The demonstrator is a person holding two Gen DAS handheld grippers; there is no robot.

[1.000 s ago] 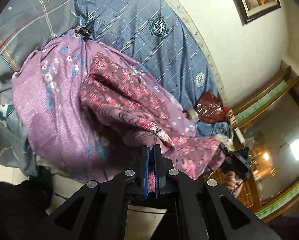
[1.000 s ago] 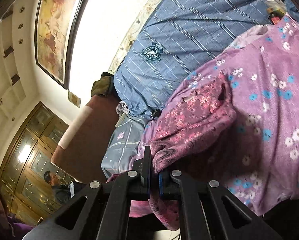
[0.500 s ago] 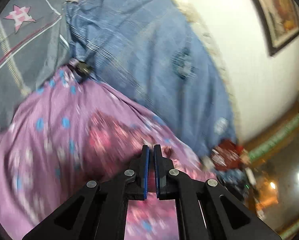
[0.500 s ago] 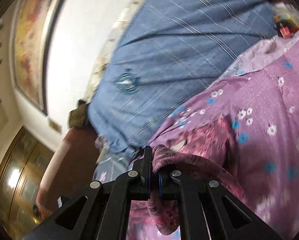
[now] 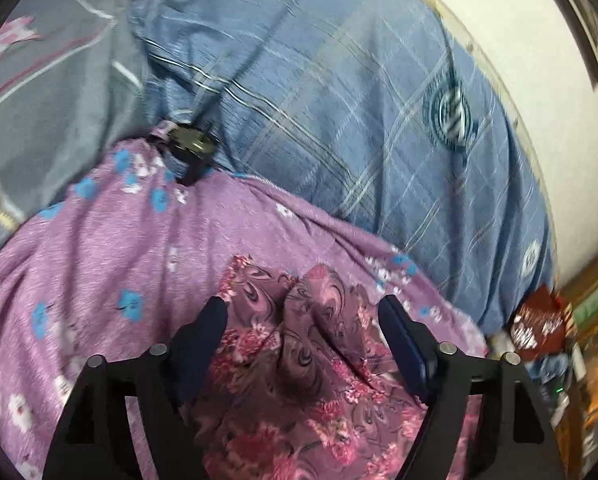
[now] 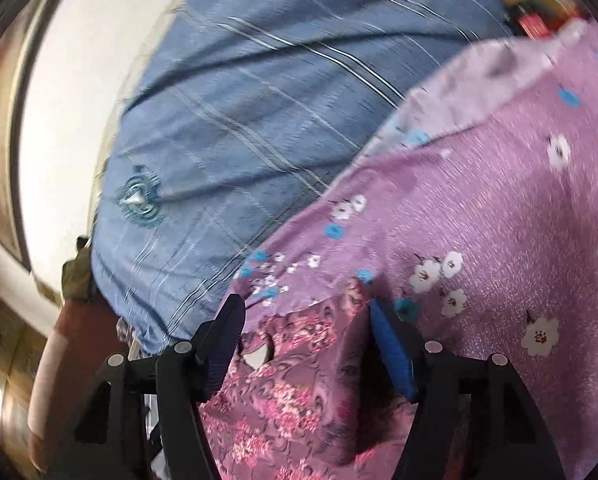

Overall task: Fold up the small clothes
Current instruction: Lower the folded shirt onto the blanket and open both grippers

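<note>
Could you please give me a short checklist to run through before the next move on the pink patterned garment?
1. Left tool letting go: ok; jaws are opening, pads clear of the pink patterned garment, which bunches up between them.
2. Right tool letting go: ok; jaws are opening, cloth lies between the pads, not pinched.
3. Garment resting on the purple floral sheet: ok, it lies on it in both views.
4. Fold neat and flat: not ok; the cloth humps up in a ridge in the left wrist view.
5. Edges aligned: cannot tell; the tools hide the near part.
6. Dark small object at the sheet's far edge: ok, well away from the garment.
</note>
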